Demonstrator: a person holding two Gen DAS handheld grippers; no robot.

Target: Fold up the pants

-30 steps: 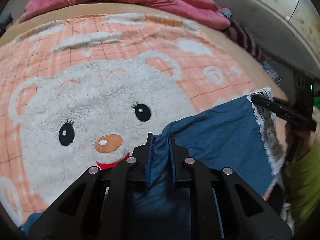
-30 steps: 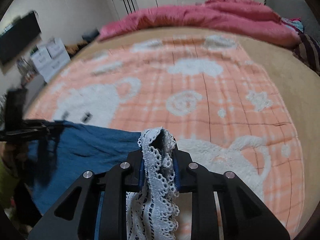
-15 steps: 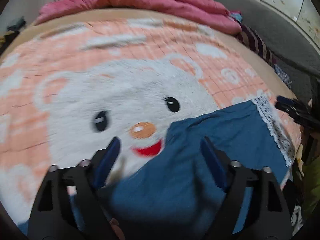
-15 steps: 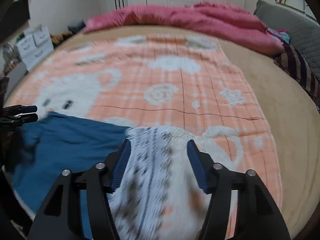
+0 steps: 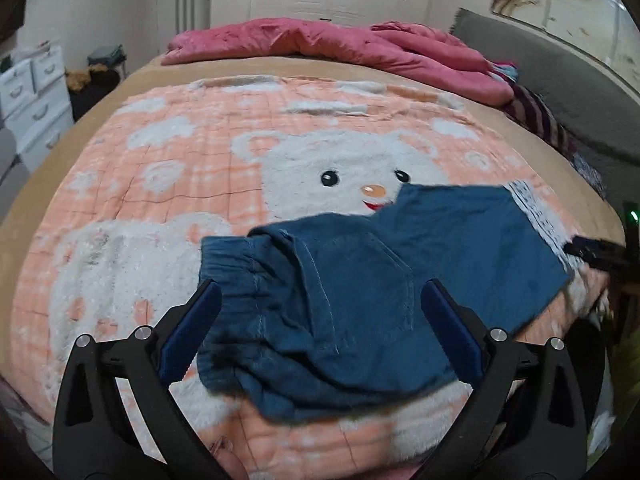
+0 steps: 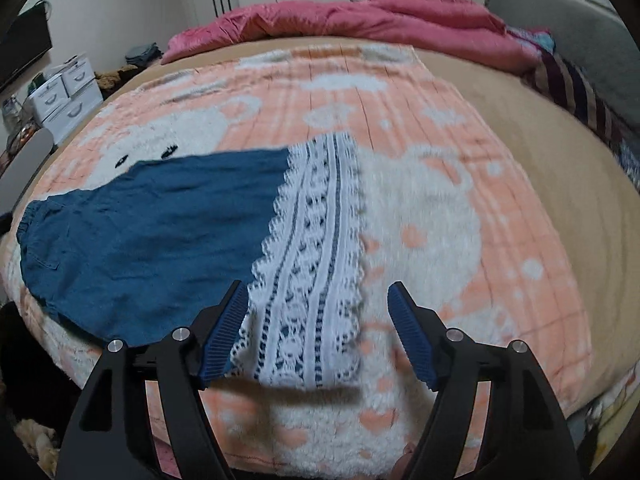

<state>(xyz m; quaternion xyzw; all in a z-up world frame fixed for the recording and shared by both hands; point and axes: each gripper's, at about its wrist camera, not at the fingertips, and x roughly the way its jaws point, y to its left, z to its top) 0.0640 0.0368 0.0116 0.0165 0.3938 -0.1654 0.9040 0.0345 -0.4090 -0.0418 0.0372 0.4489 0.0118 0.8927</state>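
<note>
Blue pants [image 5: 360, 280] with a white lace hem [image 6: 316, 264] lie flat on the peach bear blanket [image 5: 200, 160] near the bed's front edge. The elastic waistband [image 5: 240, 264] is at the left end and the lace hem [image 5: 536, 212] at the right. My left gripper [image 5: 320, 320] is open and empty, held above the waistband end. My right gripper [image 6: 316, 324] is open and empty, held above the lace hem. The blue part of the pants also shows in the right wrist view [image 6: 160, 224]. The right gripper's dark finger [image 5: 592, 250] shows at the right edge of the left wrist view.
A pink duvet [image 5: 340, 44] is bunched at the far end of the bed. Striped cloth [image 6: 576, 88] lies at the right side by a grey headboard [image 5: 560, 68]. White drawers [image 6: 68, 92] stand at the left of the bed.
Both grippers opened and let go of the pants, then pulled back and up. The pants dropped from a held, stretched state to lying flat on the blanket.
</note>
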